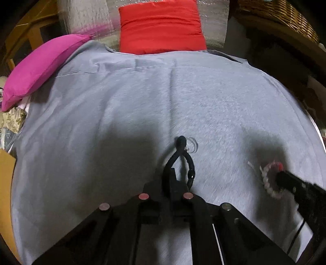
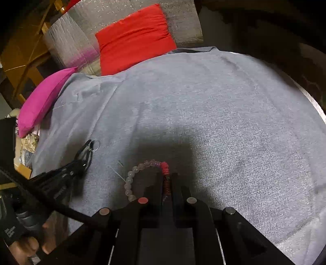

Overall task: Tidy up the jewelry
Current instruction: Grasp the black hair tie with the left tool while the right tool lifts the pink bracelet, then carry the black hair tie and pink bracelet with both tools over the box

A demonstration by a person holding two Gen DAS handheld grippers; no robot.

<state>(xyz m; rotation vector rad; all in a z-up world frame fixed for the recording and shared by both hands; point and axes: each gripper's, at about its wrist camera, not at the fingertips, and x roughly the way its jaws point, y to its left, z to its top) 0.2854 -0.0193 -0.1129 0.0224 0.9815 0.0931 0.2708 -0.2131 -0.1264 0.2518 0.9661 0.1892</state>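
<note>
My left gripper (image 1: 172, 175) is shut on a black beaded bracelet (image 1: 184, 157) whose loop sticks out ahead of the fingers, just above the grey cloth (image 1: 142, 97); a thin wire ring (image 1: 193, 143) hangs at its far end. My right gripper (image 2: 167, 179) is shut on a pink and clear beaded bracelet (image 2: 132, 175) with a red section, its loop curving out to the left. In the left wrist view the right gripper (image 1: 285, 179) shows at the right with that bracelet (image 1: 269, 179). In the right wrist view the left gripper (image 2: 77, 165) shows at the left with the black bracelet (image 2: 87, 150).
The grey cloth (image 2: 224, 122) covers a round table. A magenta cushion (image 1: 40, 67) lies at the far left and a red cushion (image 1: 161, 28) at the back. A wicker basket (image 1: 281, 16) stands at the back right. Patterned clutter (image 1: 12, 120) lies off the left edge.
</note>
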